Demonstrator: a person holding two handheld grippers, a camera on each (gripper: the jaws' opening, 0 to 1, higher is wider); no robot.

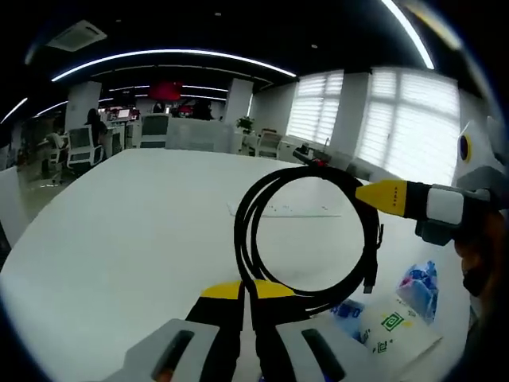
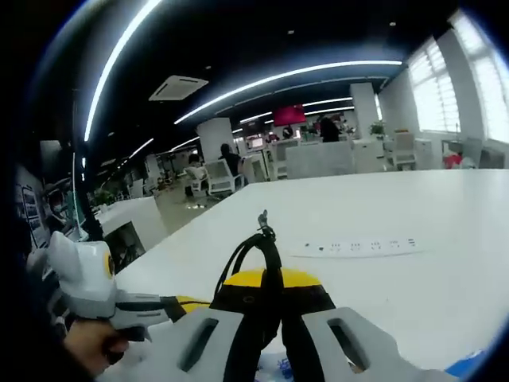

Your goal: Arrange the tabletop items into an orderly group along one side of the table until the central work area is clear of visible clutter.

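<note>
— What does the left gripper (image 1: 248, 293) hold?
— Its yellow-tipped jaws are clenched on the coiled black cable (image 1: 306, 231). The loop stands up above the big white table (image 1: 119, 239).
— And at three o'clock?
— The right gripper (image 1: 382, 195) pinches the same loop there. In the right gripper view, the right gripper (image 2: 270, 280) is closed on the cable (image 2: 254, 243).
— What else is on the table?
— A long white power strip (image 2: 362, 247) lies flat past the loop. White and blue packets (image 1: 398, 314) sit at five o'clock.
</note>
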